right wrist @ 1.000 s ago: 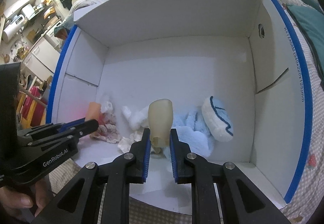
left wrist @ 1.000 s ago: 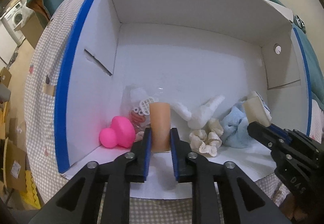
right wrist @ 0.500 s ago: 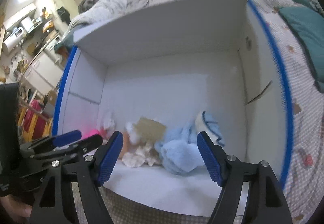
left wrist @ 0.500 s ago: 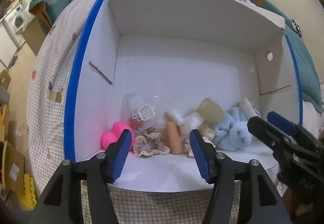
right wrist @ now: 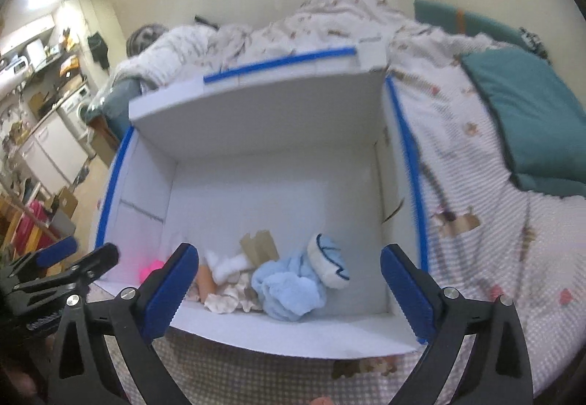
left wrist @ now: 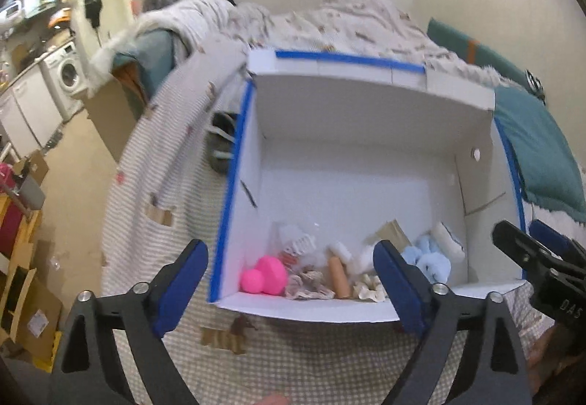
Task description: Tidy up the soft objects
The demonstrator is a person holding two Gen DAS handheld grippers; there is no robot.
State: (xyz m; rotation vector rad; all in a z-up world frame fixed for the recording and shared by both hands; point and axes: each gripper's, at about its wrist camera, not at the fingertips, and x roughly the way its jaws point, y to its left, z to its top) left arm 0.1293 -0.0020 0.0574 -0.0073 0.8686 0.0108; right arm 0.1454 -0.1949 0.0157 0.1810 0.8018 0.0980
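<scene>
A white cardboard box (left wrist: 366, 163) with blue tape on its edges lies open on the bed; it also shows in the right wrist view (right wrist: 256, 192). Inside lie a pink toy (left wrist: 265, 275), an orange foam cylinder (left wrist: 337, 277), a beige sponge (left wrist: 392, 233), a light blue cloth (right wrist: 289, 289), a white and blue pad (right wrist: 327, 260) and cream scrunchies (right wrist: 229, 298). My left gripper (left wrist: 291, 289) is open and empty, above the box's near rim. My right gripper (right wrist: 289, 291) is open and empty, also back from the box.
The box sits on a checked bedspread (left wrist: 293, 350). A teal pillow (right wrist: 527, 112) lies to the right and a rumpled duvet (left wrist: 329, 20) behind the box. Cardboard boxes (left wrist: 29, 309) and a washing machine (left wrist: 69, 75) stand on the left floor side.
Both grippers opened and let go of the orange cylinder and the beige sponge, which now lie in the box. Both grippers have pulled back and up from the box.
</scene>
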